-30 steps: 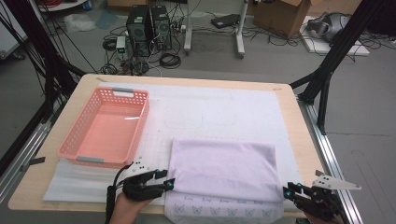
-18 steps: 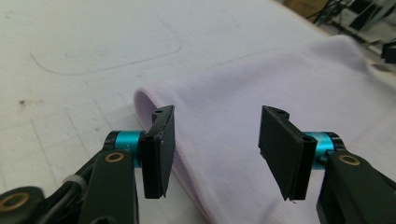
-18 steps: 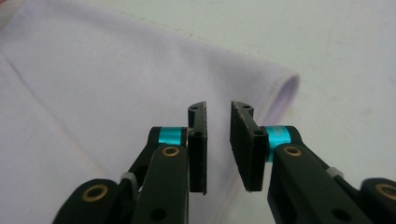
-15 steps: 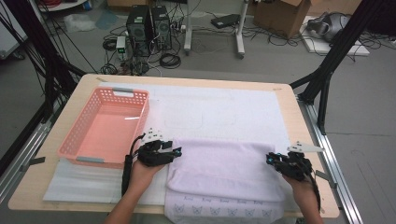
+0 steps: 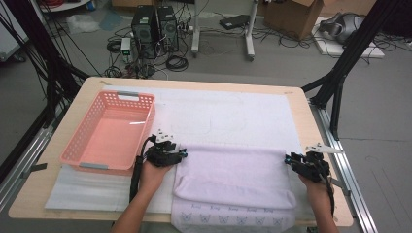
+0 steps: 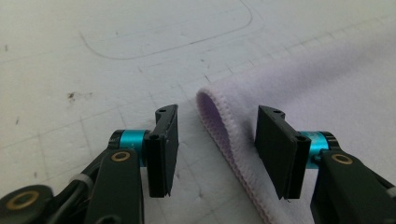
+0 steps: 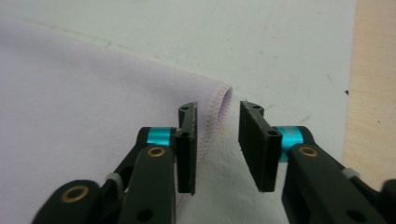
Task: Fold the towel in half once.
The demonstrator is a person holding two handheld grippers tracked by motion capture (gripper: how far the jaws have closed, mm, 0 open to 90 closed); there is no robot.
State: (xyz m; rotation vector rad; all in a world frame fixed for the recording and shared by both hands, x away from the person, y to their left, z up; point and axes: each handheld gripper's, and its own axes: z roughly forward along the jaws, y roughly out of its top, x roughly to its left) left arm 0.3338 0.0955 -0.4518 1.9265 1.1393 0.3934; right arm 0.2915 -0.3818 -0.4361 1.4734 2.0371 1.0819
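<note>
**Towel fold laid down, tongs letting go**

I have the lilac towel [image 5: 235,182] folded at the worktop's near edge, beside the pink basket [image 5: 111,131]. My left tongs [image 6: 212,149] stand apart, straddling the folded corner without pressing. My right tongs [image 7: 217,140] have just been opening, the hem between them, loose. Next, I judge, both must back clear. The gripper views reveal the doubled hem; the high view shows the butterfly border.
</note>
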